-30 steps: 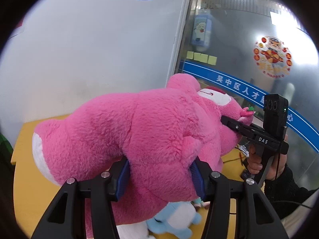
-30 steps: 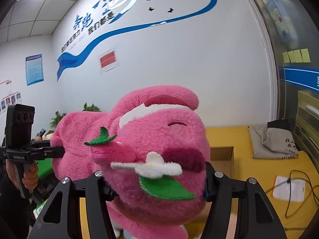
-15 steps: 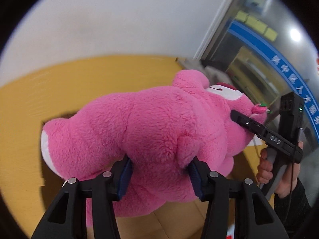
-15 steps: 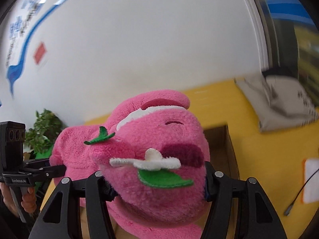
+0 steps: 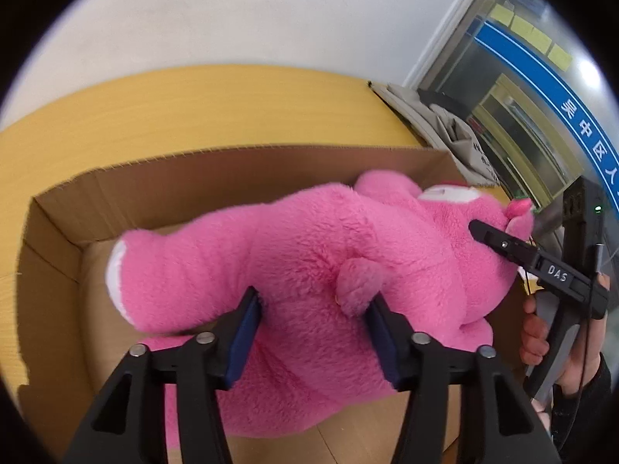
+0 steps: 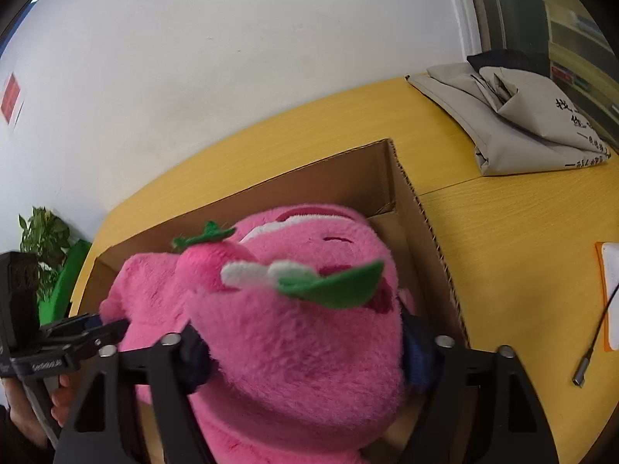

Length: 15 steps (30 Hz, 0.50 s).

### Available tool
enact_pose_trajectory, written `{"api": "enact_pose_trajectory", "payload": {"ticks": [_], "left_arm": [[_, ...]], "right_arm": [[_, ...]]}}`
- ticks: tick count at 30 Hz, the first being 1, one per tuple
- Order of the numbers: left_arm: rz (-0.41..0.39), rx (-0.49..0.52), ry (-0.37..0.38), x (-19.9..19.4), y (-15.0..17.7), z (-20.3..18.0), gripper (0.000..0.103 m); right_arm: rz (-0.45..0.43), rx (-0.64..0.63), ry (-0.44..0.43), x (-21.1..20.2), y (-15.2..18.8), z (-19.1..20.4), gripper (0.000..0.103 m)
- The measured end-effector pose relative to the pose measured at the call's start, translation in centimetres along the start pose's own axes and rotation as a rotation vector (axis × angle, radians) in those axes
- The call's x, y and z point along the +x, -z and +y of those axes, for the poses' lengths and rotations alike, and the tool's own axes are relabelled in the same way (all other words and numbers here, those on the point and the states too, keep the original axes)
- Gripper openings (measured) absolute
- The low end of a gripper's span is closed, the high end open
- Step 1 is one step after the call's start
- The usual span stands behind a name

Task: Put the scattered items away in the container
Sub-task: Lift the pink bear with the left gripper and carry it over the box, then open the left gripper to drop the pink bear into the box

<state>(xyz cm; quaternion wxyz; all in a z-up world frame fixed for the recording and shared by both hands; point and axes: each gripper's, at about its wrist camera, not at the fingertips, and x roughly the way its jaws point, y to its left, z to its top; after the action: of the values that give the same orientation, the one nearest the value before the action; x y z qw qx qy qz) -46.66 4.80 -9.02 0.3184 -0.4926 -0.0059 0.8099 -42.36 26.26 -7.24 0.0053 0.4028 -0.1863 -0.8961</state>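
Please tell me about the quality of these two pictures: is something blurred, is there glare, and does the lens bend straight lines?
Left wrist view: the cardboard box rim bows from fisheye distortion; bright glare on the glass partition; the left tongs and pink plush bear look fairly sharp. Right wrist view: the bear's felt leaf is motion-blurred; the yellow table edge curves; corners are vignetted black.

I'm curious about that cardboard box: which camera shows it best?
The left wrist view: the cardboard box shows its long back wall, left corner and floor. The right wrist view catches only its back wall and right edge, because the pink plush bear covers the rest.
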Motion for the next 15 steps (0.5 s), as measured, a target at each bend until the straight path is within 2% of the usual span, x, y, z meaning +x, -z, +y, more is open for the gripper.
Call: {"api": "enact_pose_trajectory", "payload": {"ticks": [2, 4, 5, 7, 9, 12, 13, 15], "left_arm": [[-0.016, 0.029, -0.025, -1.5, -0.3, -0.5, 0.055], [-0.027, 0.089, -0.114, -3.7, 0.8, -1.0, 0.055], [-0.021, 0.111, -0.149, -4.7, 1.5, -1.1, 0.055], [0.017, 0.114, -0.172, -6.7, 3.8, -0.4, 0.055], [0.055, 0.115, -0.169, -7.9, 6.3, 0.4, 0.055], [0.132, 0.104, -0.161, -7.9, 9.4, 0.9, 0.054], [0.158, 0.089, -0.150, -7.8, 10.4, 1.2, 0.054], [0.198, 0.046, -0.132, -7.2, 11.8, 1.4, 0.053]], "right_arm": [[-0.003, -0.032, 0.007, -0.6, 0.1, 0.1, 0.093], [-0.022, -0.104, -0.008, -2.8, 0.2, 0.5, 0.093], [-0.035, -0.136, -0.015, -4.4, 0.4, 0.6, 0.095], [-0.038, -0.192, -0.060, -8.0, 1.4, 1.0, 0.103], [0.025, -0.285, -0.134, -10.6, 3.6, 1.9, 0.103], [0.137, -0.384, -0.200, -11.4, 7.3, 3.2, 0.103], [0.183, -0.383, -0.208, -11.0, 8.4, 3.2, 0.102], [0.254, -0.362, -0.163, -9.5, 9.8, 2.7, 0.098]]}}
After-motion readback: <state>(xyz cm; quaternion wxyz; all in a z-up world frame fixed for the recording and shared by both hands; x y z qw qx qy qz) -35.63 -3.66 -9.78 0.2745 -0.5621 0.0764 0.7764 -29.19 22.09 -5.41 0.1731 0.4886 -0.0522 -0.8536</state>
